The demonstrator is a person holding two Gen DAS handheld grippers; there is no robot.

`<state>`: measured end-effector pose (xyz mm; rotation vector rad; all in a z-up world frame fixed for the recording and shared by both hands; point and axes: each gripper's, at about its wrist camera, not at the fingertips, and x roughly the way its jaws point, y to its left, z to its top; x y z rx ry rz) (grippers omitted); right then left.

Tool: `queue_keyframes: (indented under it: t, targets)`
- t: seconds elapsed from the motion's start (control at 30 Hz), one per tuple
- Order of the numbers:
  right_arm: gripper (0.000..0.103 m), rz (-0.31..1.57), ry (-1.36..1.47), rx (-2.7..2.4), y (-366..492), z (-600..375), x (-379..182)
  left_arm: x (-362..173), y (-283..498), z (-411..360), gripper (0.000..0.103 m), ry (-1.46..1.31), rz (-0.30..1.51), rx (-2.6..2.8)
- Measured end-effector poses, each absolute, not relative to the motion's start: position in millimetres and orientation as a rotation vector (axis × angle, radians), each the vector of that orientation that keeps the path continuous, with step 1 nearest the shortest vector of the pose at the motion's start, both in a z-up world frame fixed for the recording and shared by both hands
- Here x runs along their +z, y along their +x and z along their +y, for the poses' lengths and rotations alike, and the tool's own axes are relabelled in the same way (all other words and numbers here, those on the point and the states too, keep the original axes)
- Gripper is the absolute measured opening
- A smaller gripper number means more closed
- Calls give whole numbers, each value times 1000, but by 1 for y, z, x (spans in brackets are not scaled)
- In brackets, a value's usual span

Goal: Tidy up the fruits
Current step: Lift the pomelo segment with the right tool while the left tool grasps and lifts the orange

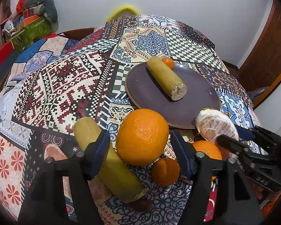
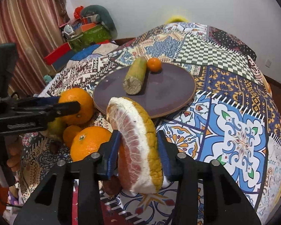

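A large orange (image 1: 142, 136) sits on the cloth between the fingers of my left gripper (image 1: 139, 134), which is open, with gaps on both sides. Beside it lie a sugarcane piece (image 1: 110, 165), a small mandarin (image 1: 165, 170) and another orange (image 1: 206, 150). My right gripper (image 2: 138, 133) is shut on a pomelo wedge (image 2: 138, 150), rind to the right, held just in front of the purple plate (image 2: 168, 86). On the plate rest a second sugarcane piece (image 2: 135, 76) and a mandarin (image 2: 154, 64). The left gripper (image 2: 69, 103) shows side-on at the orange (image 2: 76, 105).
A patchwork tablecloth (image 1: 65, 84) covers the round table. Boxes and bags (image 1: 33, 28) are piled at the back left near a striped curtain (image 2: 28, 28). A wooden door (image 1: 267, 46) stands at the right. The cloth right of the plate (image 2: 243, 140) is bare.
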<state>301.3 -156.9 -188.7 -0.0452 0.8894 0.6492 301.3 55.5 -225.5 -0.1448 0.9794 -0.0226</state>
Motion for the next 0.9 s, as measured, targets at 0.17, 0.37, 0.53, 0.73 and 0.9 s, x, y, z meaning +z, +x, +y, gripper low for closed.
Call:
queue_keyframes:
  t: [0.17,0.37,0.53,0.73,0.9]
  targets:
    - [32,884,-18,643,304,-163,-186,-233,306,51,67,-136,995,-28]
    - [27,856,3,629,301,-170,-178,-233,306,52,66,-155,974,-19]
    - [24,831,14,599,302,-178,-170,-226,304,52,59,-146,947,-16]
    - [23,811,26,588,301,-183,-163,-223,300,48,58,-115,945,-21]
    - [23,789,30,584,298,-185,-154,-218,296,50,57,-140,942,-22]
